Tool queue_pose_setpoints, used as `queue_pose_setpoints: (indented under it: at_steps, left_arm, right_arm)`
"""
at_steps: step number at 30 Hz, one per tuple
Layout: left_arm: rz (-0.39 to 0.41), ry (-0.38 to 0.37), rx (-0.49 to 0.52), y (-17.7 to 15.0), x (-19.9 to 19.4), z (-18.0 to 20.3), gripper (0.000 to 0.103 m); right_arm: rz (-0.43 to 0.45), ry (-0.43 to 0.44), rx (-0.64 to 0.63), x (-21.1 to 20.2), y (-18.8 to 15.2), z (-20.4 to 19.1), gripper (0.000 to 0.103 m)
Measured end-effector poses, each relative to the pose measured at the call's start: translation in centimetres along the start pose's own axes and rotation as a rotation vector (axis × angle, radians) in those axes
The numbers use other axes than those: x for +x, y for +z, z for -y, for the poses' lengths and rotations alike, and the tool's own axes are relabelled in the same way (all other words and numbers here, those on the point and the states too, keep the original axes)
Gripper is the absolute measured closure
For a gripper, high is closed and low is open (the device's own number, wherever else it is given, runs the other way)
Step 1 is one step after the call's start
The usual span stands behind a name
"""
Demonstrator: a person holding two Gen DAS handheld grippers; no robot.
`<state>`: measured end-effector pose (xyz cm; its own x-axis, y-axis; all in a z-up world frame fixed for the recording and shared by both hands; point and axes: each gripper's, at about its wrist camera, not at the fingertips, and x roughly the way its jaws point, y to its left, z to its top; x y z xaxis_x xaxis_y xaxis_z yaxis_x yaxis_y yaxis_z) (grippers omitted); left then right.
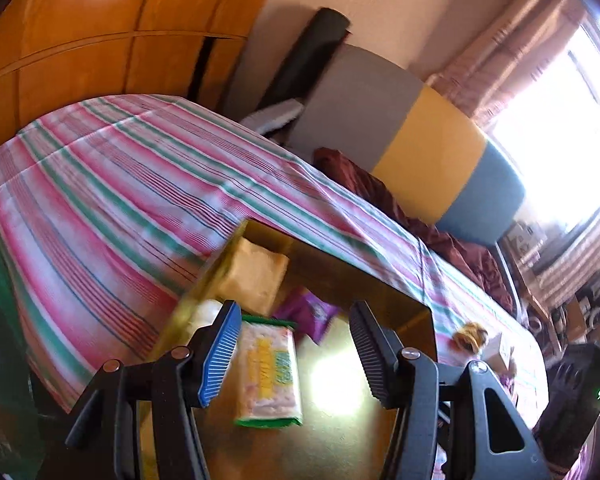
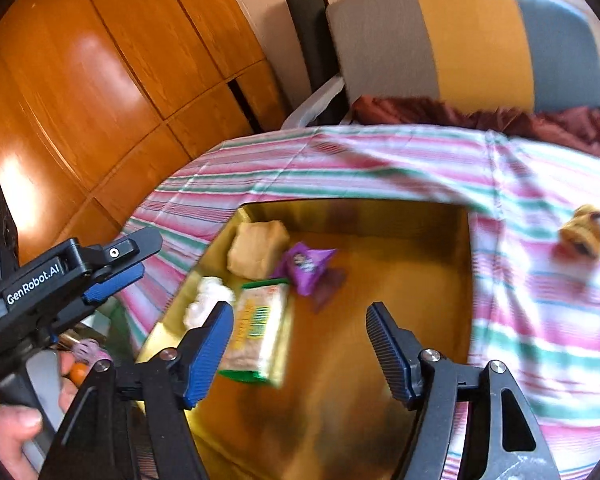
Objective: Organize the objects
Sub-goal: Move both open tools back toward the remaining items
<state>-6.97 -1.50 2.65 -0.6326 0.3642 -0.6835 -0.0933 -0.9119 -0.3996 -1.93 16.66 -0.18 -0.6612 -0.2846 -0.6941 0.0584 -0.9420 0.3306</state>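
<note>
A gold box (image 1: 388, 292) (image 2: 466, 280) lies open on the striped bedspread (image 1: 112, 192) (image 2: 540, 312). Inside it are a green-edged cracker pack (image 1: 269, 372) (image 2: 260, 328), a tan pastry packet (image 1: 252, 276) (image 2: 256, 252), a purple snack bag (image 1: 306, 312) (image 2: 306, 266) and a white wrapped item (image 1: 206, 314) (image 2: 206, 300). My left gripper (image 1: 294, 360) is open and empty above the box; it also shows at the left of the right wrist view (image 2: 120, 268). My right gripper (image 2: 300, 356) is open and empty above the box. A brown-yellow pastry (image 1: 470, 338) (image 2: 582, 232) lies on the bedspread right of the box.
A wooden wardrobe (image 1: 80, 28) (image 2: 80, 80) stands to the left. A grey, yellow and blue headboard (image 1: 420, 132) (image 2: 472, 40) and maroon bedding (image 1: 380, 196) (image 2: 500, 116) lie beyond. A small carton (image 1: 500, 354) sits near the pastry. Clutter stands below the window (image 1: 560, 128).
</note>
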Motion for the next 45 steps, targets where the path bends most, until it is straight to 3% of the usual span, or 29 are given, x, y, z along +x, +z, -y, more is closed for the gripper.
queue_pose_setpoints:
  at_steps: [10,17,28,33,39,45]
  left_arm:
    - [-0.092,-0.059,0.165,-4.4,2.2,5.2,0.046]
    - [-0.144,-0.156,0.301,-8.0,2.5,9.5,0.046]
    - [-0.202,-0.260,0.465,-12.2,1.8,14.5,0.046]
    - [-0.229,-0.274,0.466,-13.3,1.9,15.1,0.046]
    - [-0.235,-0.278,0.470,-14.2,1.7,15.9,0.046]
    - [-0.264,-0.273,0.515,-15.7,1.9,17.2,0.046]
  right_arm:
    - [0.039,-0.098,-0.008,-3.8,-1.2,4.7,0.033]
    - [0.066,-0.204,0.044,-6.7,-3.3,9.2,0.032]
    - [0.075,-0.457,0.245,-12.3,-9.1,20.8,0.031]
    - [0.143,-0.553,0.339,-14.7,-9.6,25.9,0.025]
    - [0.172,-0.538,0.409,-14.4,-8.0,29.7,0.025]
    - [0.177,-0.501,0.464,-12.6,-7.1,31.2,0.025]
